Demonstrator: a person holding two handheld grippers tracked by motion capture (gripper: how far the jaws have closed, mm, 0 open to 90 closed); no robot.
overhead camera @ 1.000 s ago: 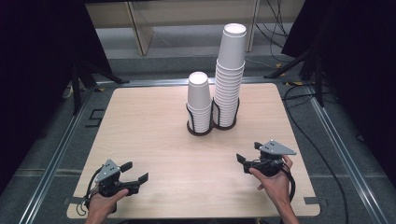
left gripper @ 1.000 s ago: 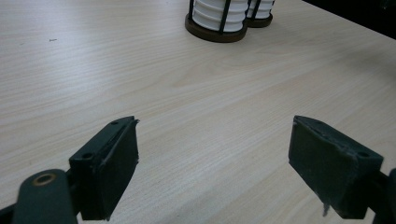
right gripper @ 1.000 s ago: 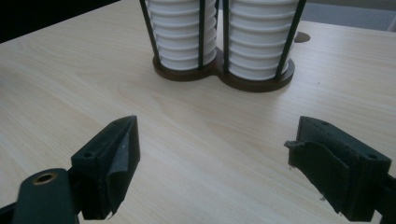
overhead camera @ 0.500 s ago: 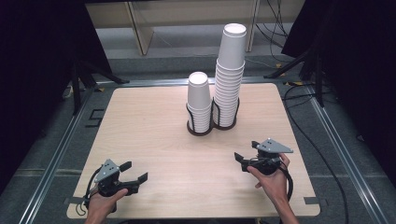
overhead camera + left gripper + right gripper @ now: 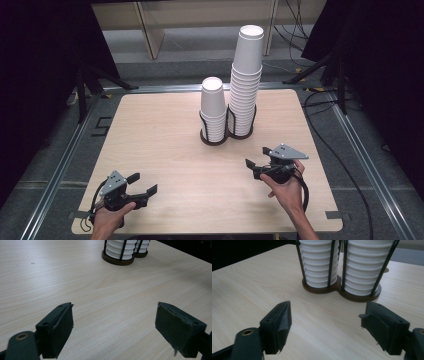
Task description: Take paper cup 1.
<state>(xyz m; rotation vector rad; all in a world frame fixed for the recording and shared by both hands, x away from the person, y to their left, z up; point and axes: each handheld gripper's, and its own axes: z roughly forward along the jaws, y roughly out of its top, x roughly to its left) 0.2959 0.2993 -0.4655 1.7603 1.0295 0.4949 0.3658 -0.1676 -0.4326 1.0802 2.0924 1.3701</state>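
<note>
Since a second ago my right hand-held gripper (image 5: 257,166) has edged closer to the cup stacks (image 5: 231,100) ahead, jaws spread wide, grasping nothing. My left hand-held gripper (image 5: 141,184) hangs released above the counter (image 5: 160,140), empty too.

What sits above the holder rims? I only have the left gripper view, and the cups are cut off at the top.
Observer: Two stacks of white paper cups, mouth down. In the high view the tall stack on the right rises well above the short stack.
Operator: Where is the right gripper?
Observer: The right gripper is in the person's hand over the near right part of the table, in front of the stacks.
Operator: Open or shut?
Observer: Open; its own view shows the jaws wide apart with nothing between them.
Operator: Facing what?
Observer: Both stacks, low down, where the black wire holder meets its joined round brown bases.
</note>
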